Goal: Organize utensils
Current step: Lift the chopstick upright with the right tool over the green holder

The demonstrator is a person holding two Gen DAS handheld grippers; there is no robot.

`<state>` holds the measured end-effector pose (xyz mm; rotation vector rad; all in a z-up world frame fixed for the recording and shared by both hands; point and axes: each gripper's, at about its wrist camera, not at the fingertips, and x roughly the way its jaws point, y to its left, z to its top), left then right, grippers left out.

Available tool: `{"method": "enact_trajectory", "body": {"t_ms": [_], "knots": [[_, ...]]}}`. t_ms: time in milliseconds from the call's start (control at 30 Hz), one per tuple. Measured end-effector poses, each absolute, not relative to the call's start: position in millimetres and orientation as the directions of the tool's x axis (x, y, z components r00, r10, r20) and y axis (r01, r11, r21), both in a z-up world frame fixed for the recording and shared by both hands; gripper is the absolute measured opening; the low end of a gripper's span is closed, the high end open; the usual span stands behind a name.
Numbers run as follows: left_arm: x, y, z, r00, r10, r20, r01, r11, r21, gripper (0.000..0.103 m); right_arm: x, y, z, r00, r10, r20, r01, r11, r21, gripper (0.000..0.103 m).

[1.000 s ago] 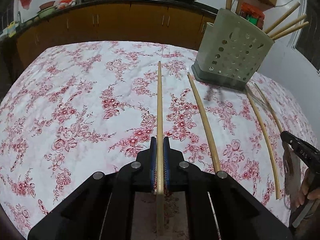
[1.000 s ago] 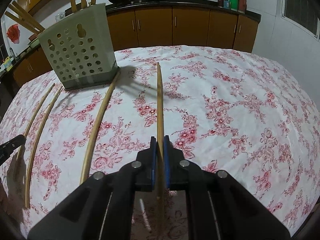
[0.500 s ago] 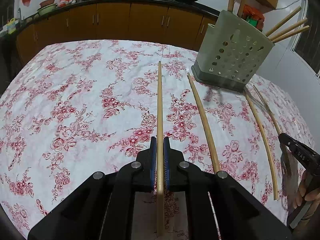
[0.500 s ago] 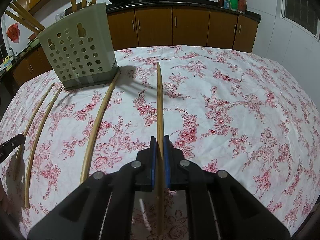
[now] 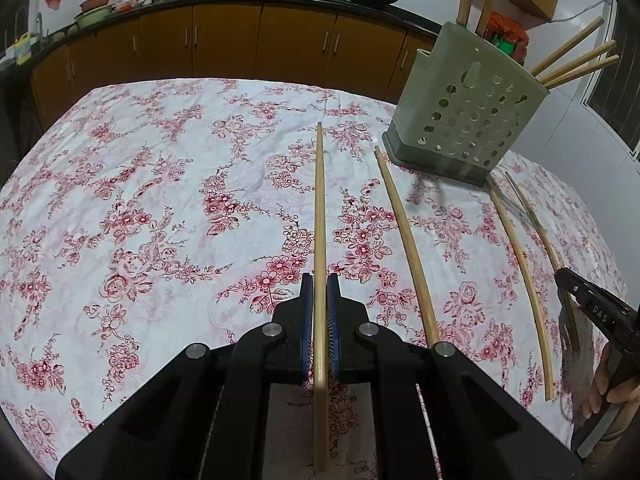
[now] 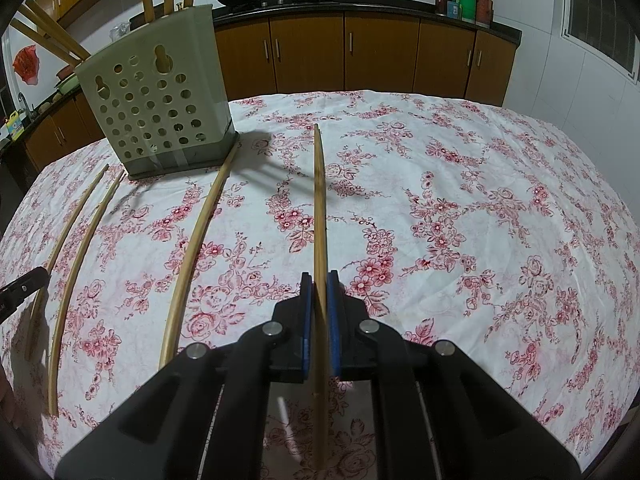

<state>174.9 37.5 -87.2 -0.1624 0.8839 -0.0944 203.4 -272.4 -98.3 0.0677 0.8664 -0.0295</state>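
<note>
Holding steady: left gripper (image 5: 319, 292) is clamped on a wooden chopstick (image 5: 319, 208), blue pads pinching it near its near end, the far end pointing out over the floral tablecloth (image 5: 140, 208). Right gripper (image 6: 319, 290) is clamped the same way on its own chopstick (image 6: 319, 200).

Versus the earlier frames: no visible change in either grip. In the left wrist view the scene sits slightly shifted in frame; the right wrist view looks the same throughout.

Layout, left wrist view:
- perforated grey-green utensil holder (image 5: 464, 116) stands upright at far right, 5 chopsticks already in it, leaning out of the top
- 3 loose chopsticks lie on the cloth to the right of the held one: 1 just right of it (image 5: 404, 236), 2 more (image 5: 524, 276) further right, below the holder
- right gripper's black tip shows at the right edge, with the person's fingers (image 5: 600, 388) on its handle

Right wrist view: holder (image 6: 156, 108) at far left, the same 3 loose chopsticks (image 6: 196, 248) lie left of the held one. Kitchen cabinets (image 6: 360, 52) run along the far wall.
</note>
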Motion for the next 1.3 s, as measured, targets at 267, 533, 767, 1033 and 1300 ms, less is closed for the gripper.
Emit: {"method": "enact_trajectory", "body": {"t_ms": [267,533,767,1033,1300], "knots": [[175.0,36.8,-87.2,0.631,-0.149,-0.762,0.015,0.984,-0.18,0.009,203.5,-272.3,-98.3,0.647,0.001,-0.762,0.053,0.997,0.047,0.01],[166.4,34.0,-86.5,0.628,-0.12,-0.769,0.032,0.991,-0.129,0.009,196.1,-269.8,-98.3,0.647,-0.003,-0.762,0.046,0.998,0.035,0.01],[165.7,35.4,-86.4,0.628,-0.118,-0.769,0.033,0.992,-0.125,0.008,192.6,-270.6,-98.0,0.649,0.004,-0.761,0.048,0.998,0.046,0.009],[162.9,35.7,-71.9,0.652,-0.112,-0.75,0.045,0.993,-0.109,0.007,186.0,-274.3,-69.7,0.707,0.005,-0.707,0.048,0.997,0.055,0.008],[158.3,43.8,-21.8,0.747,-0.129,-0.652,0.048,0.989,-0.141,0.007,175.0,-280.3,-17.2,0.803,-0.001,-0.596,0.048,0.997,0.063,0.008]]}}
